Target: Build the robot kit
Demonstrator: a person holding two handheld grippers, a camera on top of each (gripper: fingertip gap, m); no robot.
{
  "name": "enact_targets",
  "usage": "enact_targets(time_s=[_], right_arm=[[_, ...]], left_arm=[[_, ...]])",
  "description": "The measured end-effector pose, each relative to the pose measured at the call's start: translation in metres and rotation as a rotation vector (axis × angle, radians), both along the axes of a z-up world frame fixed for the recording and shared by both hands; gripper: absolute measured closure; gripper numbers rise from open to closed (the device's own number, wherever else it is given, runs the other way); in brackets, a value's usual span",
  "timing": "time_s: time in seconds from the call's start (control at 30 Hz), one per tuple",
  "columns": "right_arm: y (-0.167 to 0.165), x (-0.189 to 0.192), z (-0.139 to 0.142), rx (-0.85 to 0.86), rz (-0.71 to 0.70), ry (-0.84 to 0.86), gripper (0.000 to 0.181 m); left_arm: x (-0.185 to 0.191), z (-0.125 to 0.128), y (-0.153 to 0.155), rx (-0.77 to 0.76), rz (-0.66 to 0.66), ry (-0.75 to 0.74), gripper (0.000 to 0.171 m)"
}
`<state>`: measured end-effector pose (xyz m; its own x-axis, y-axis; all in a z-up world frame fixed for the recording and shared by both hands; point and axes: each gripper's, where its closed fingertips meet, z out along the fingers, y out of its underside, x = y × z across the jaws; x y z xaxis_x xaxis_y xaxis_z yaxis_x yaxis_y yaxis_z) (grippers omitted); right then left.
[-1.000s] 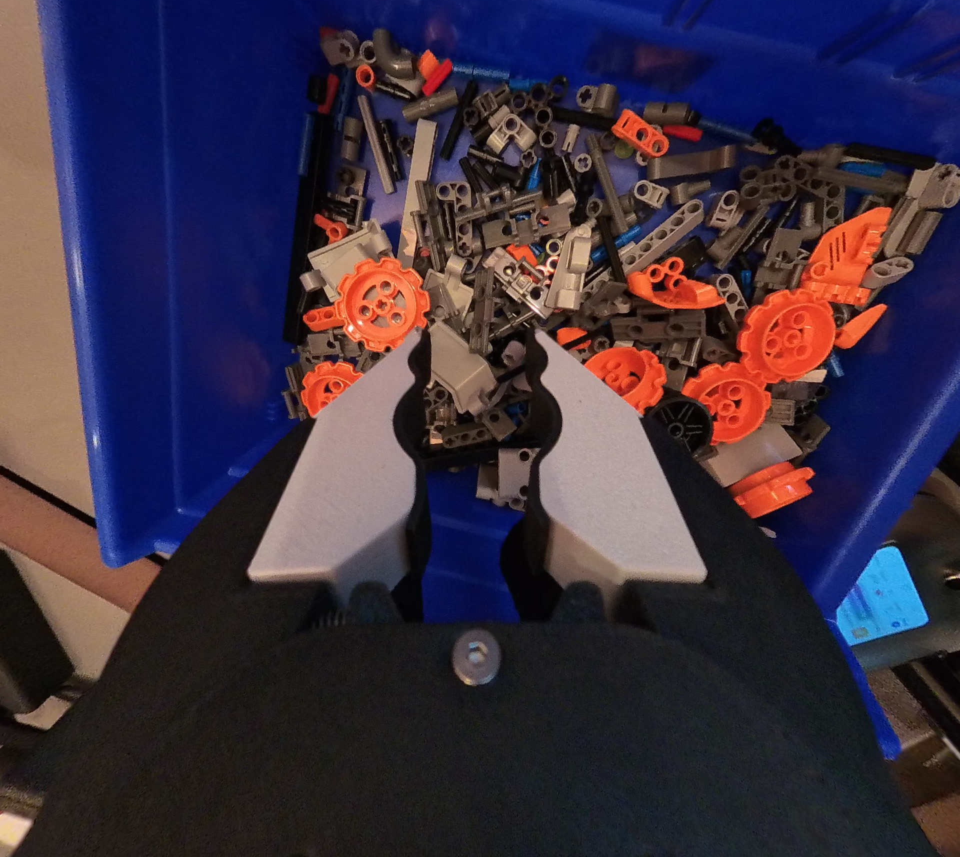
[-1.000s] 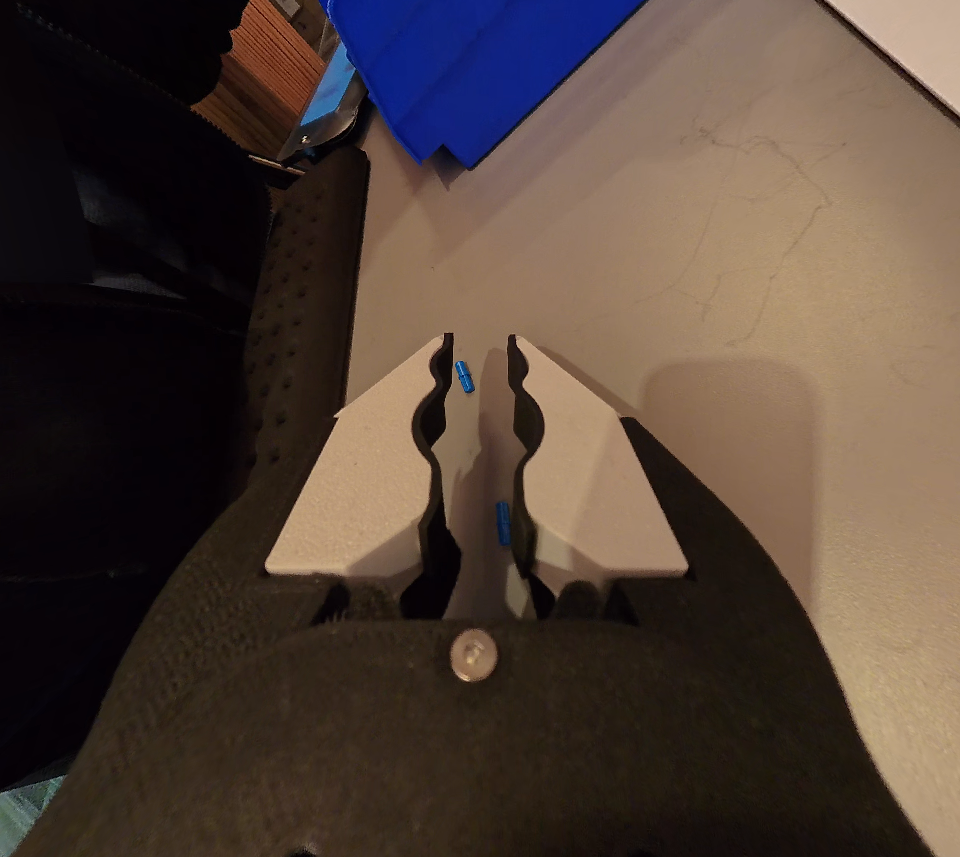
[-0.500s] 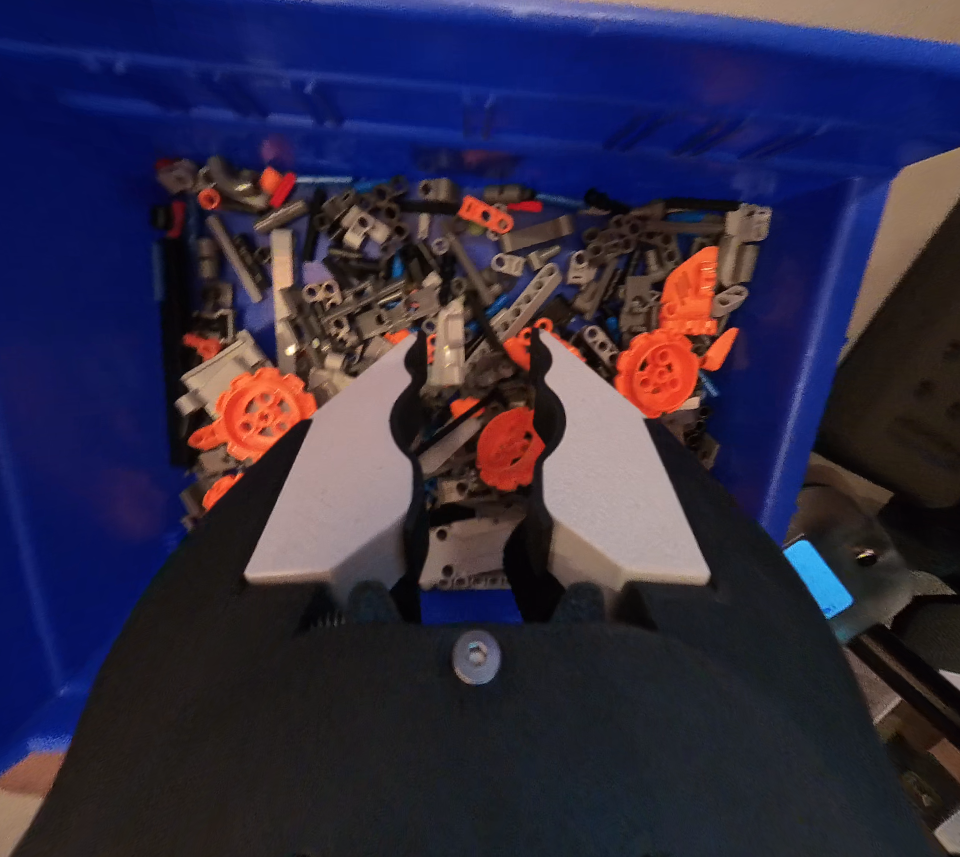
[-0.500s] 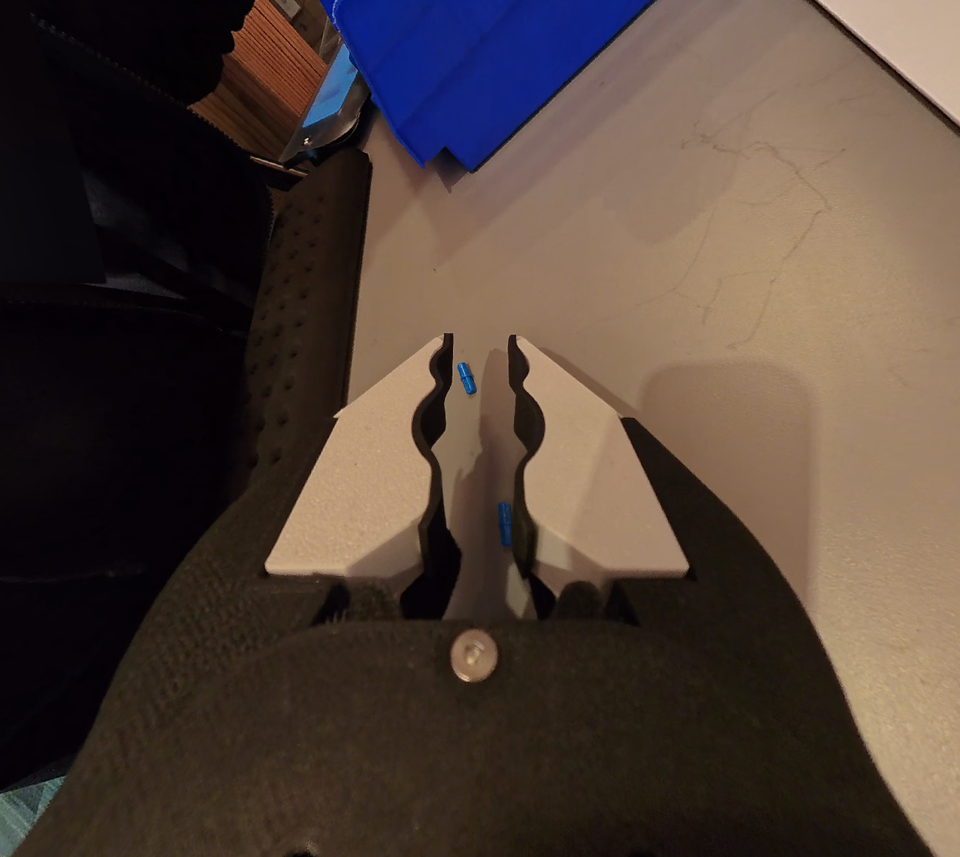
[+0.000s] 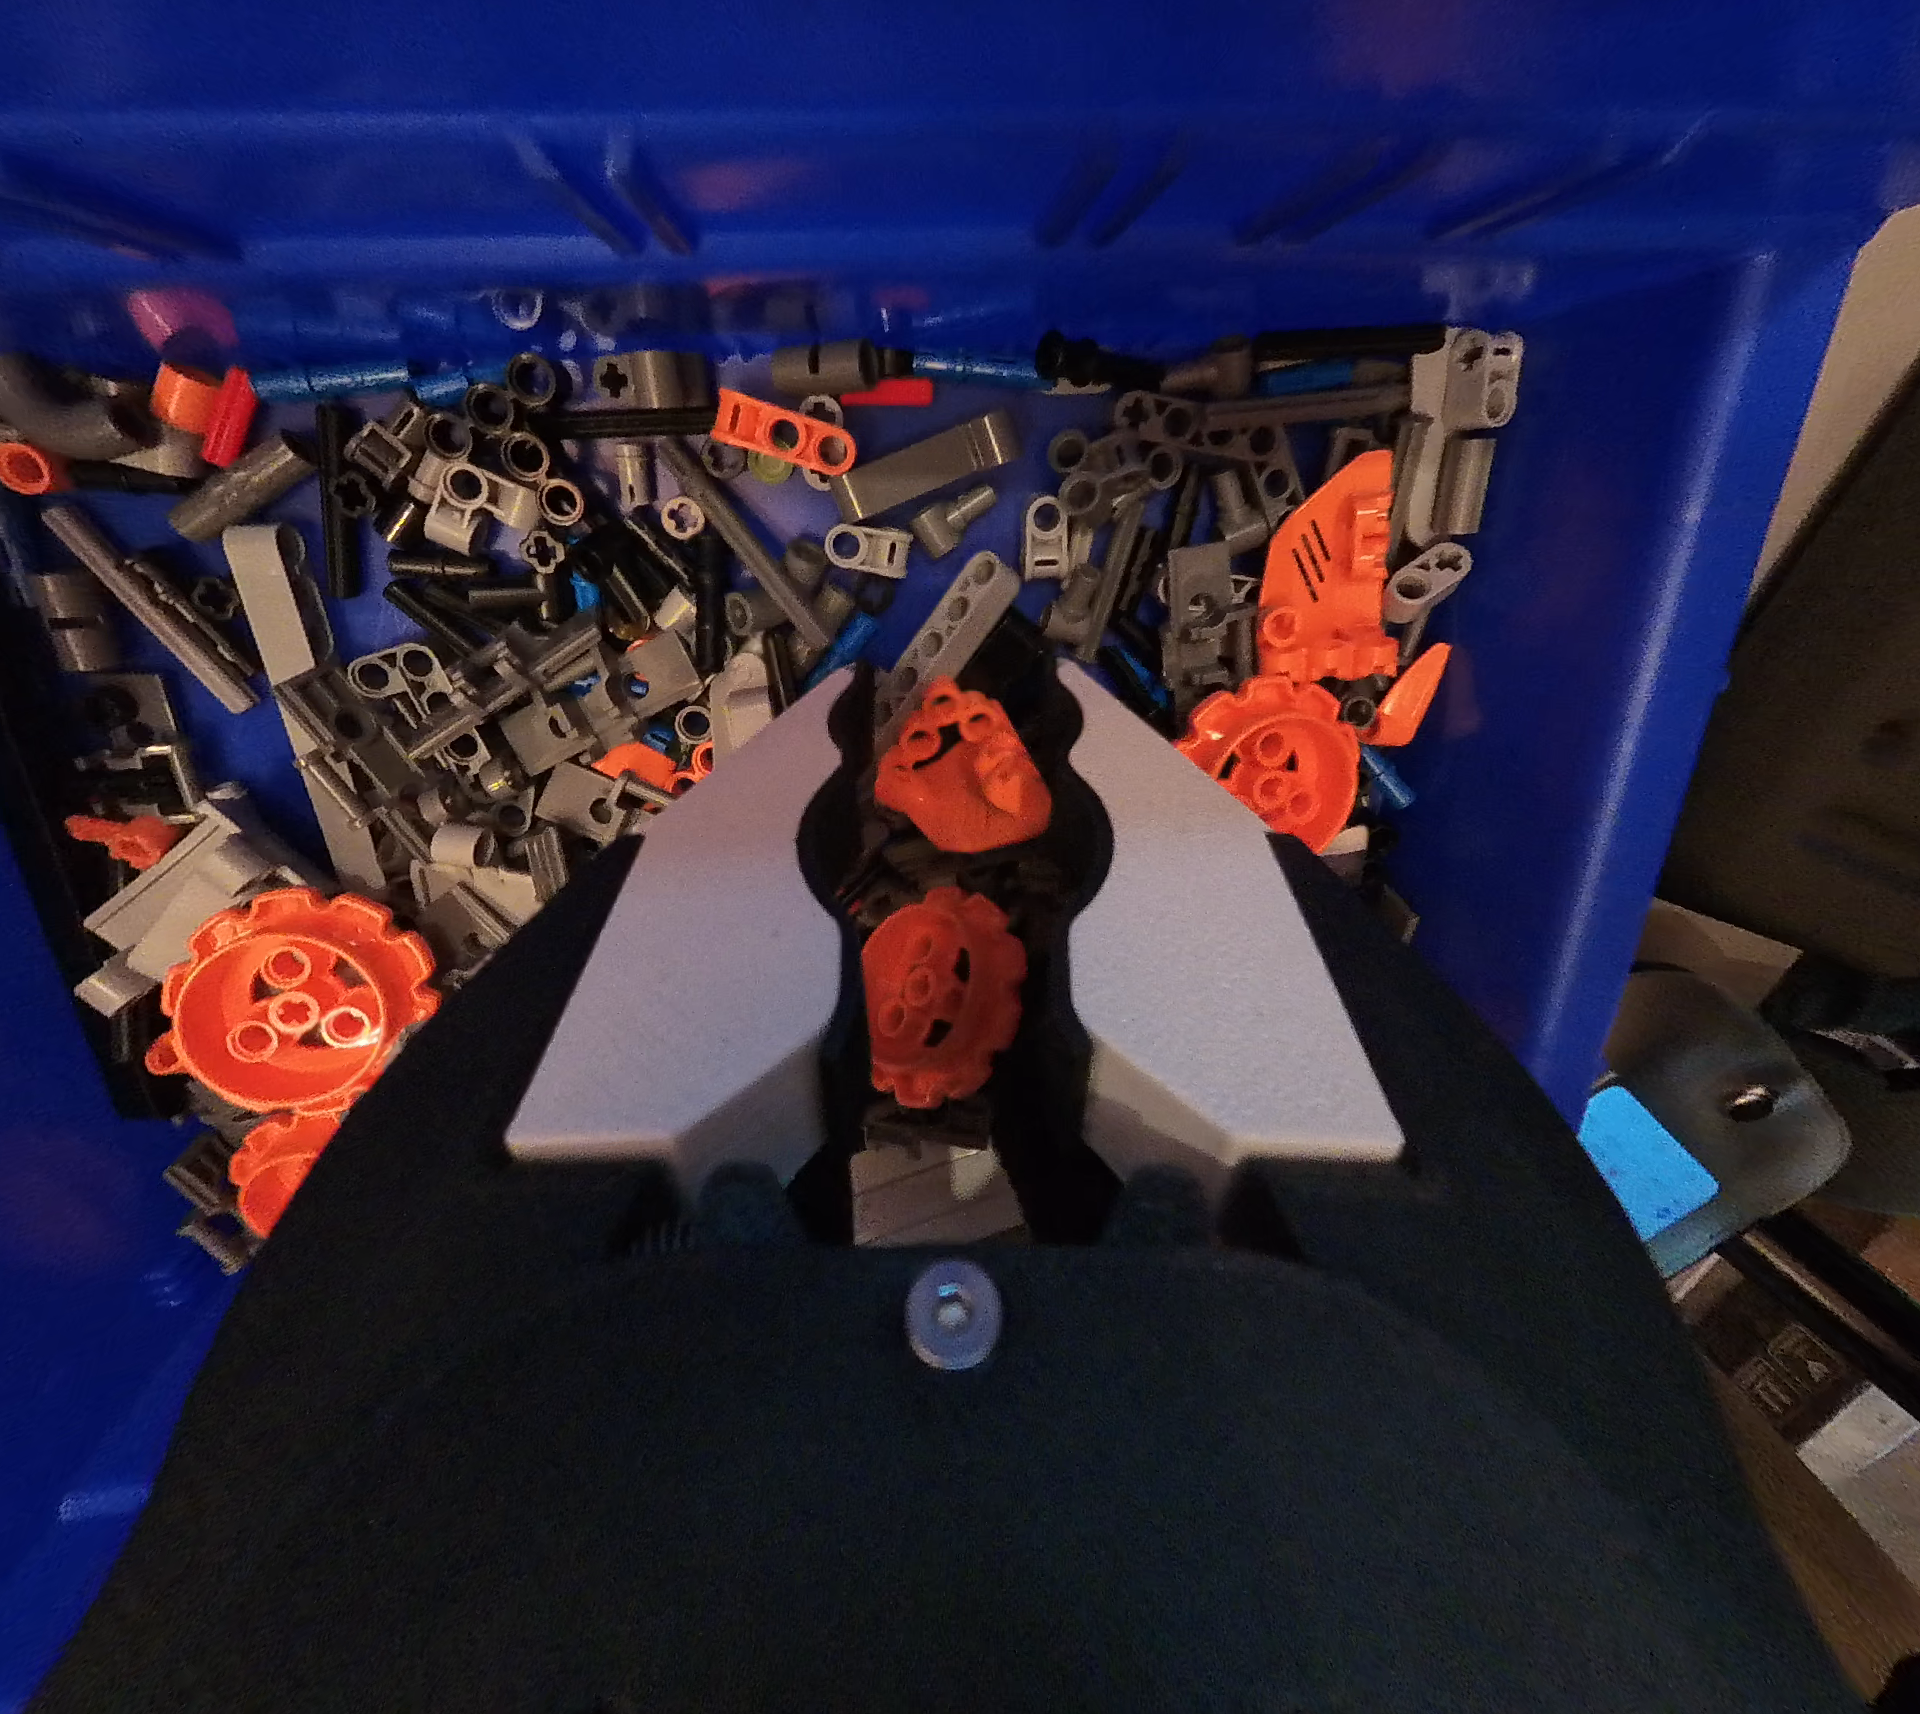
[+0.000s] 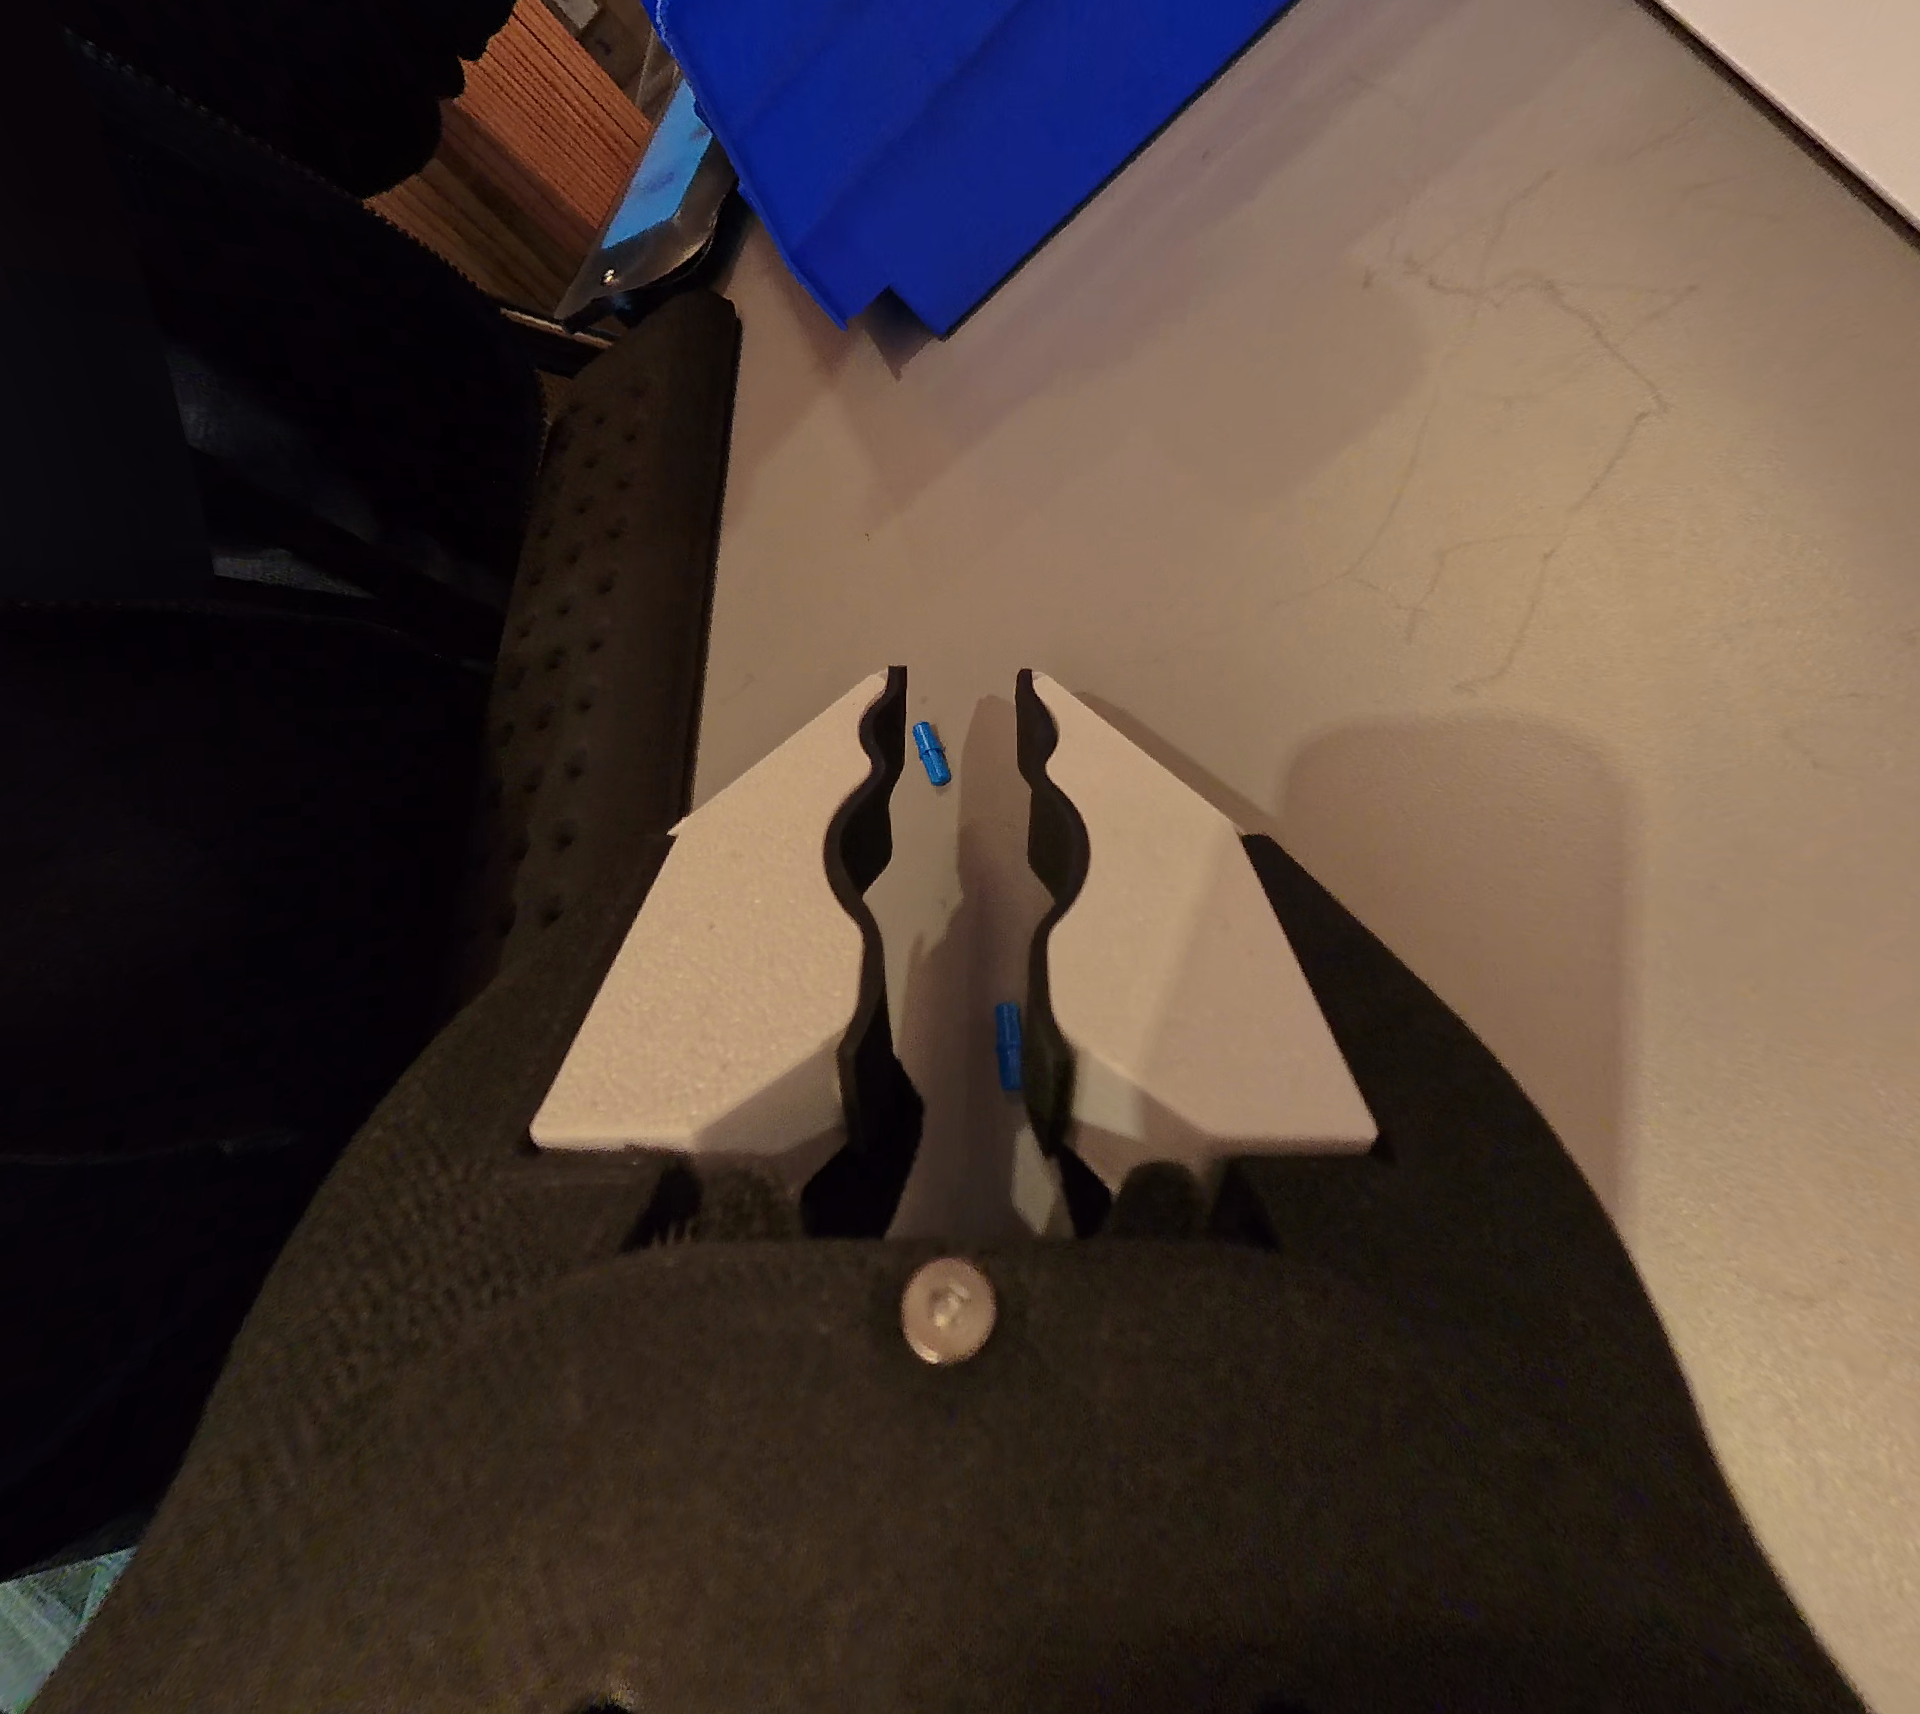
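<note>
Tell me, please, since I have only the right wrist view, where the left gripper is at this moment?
Observer: The left gripper is inside a blue bin, above a pile of grey, black and orange building parts.
Operator: Is it holding anything?
Observer: No. Its jaws stand apart; an orange toothed wheel and an orange shell piece show between the fingers, apparently lying in the pile.
Operator: Are there other wheels?
Observer: Yes, a second orange wheel lies at the pile's left edge.
</note>
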<state>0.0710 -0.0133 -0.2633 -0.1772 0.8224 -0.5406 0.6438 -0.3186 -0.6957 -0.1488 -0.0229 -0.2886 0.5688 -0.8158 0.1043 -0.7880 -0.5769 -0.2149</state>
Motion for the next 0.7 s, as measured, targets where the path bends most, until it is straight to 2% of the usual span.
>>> enact_targets(time_s=[0.23,0.27,0.3,0.7], right_arm=[[0.000,0.000,0.000,0.000,-0.001,-0.002,0.162],[0.000,0.000,0.000,-0.001,-0.001,-0.001,0.162],[0.000,0.000,0.000,-0.001,-0.002,-0.001,0.162],[0.001,0.000,-0.001,0.000,-0.001,-0.003,0.162]], left_arm=[[-0.005,0.002,0.003,0.021,0.007,0.011,0.150],[-0.007,0.004,0.003,0.025,0.010,0.013,0.158],[-0.009,0.005,0.003,0.033,0.009,0.021,0.160],[-0.034,0.020,0.008,0.093,0.071,0.064,0.161]])
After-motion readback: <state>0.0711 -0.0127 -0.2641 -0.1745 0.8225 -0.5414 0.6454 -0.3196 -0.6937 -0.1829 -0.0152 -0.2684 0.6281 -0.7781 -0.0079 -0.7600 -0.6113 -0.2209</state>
